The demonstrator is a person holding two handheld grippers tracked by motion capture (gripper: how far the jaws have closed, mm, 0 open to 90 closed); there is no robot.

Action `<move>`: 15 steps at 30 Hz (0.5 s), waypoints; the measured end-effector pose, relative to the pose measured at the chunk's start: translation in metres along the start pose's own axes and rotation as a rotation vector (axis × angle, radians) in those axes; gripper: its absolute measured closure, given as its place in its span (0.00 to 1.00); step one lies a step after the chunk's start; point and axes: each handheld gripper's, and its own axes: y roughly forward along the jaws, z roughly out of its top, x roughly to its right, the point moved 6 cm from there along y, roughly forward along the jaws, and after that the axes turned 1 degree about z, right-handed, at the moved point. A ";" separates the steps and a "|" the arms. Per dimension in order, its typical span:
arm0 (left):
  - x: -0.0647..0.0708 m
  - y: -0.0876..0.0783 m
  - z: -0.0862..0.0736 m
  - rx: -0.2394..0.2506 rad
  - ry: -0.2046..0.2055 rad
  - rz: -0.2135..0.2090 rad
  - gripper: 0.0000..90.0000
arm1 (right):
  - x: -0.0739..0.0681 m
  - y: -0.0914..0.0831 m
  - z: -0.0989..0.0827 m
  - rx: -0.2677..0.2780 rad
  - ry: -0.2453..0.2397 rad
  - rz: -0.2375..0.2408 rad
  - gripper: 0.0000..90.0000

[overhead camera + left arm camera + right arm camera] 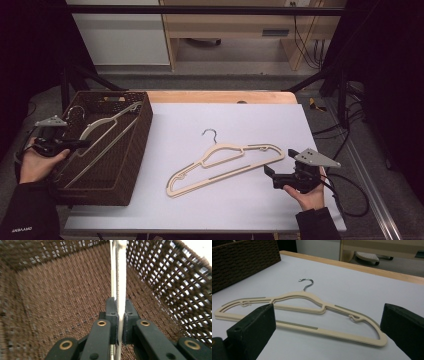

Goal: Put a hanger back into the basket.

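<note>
Left gripper [75, 145], left of frame, clamps a hanger [107, 131] inside the basket [142, 131]; its hook may snag the weave. Right gripper [272, 172] gapes empty.

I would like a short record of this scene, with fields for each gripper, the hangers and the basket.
left gripper: shut on the hanger in the basket, inside the basket
right gripper: open, jaws wide apart, holding nothing, facing the hanger on the table
hanger on the table: cream, metal hook, lying flat on the white table
basket: dark brown, woven, at the table's left side
</note>
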 end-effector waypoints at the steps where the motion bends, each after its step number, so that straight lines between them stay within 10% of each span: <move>1: 0.000 0.002 -0.001 -0.010 -0.005 0.003 0.95 | 0.000 0.000 0.000 0.002 0.005 -0.003 0.01; 7: -0.006 0.010 -0.005 -0.064 -0.075 0.056 0.87 | 0.000 0.000 0.001 0.006 0.006 0.000 0.01; 15: -0.009 -0.022 0.000 0.120 -0.159 0.146 0.61 | 0.000 0.000 0.001 0.007 0.010 -0.001 0.01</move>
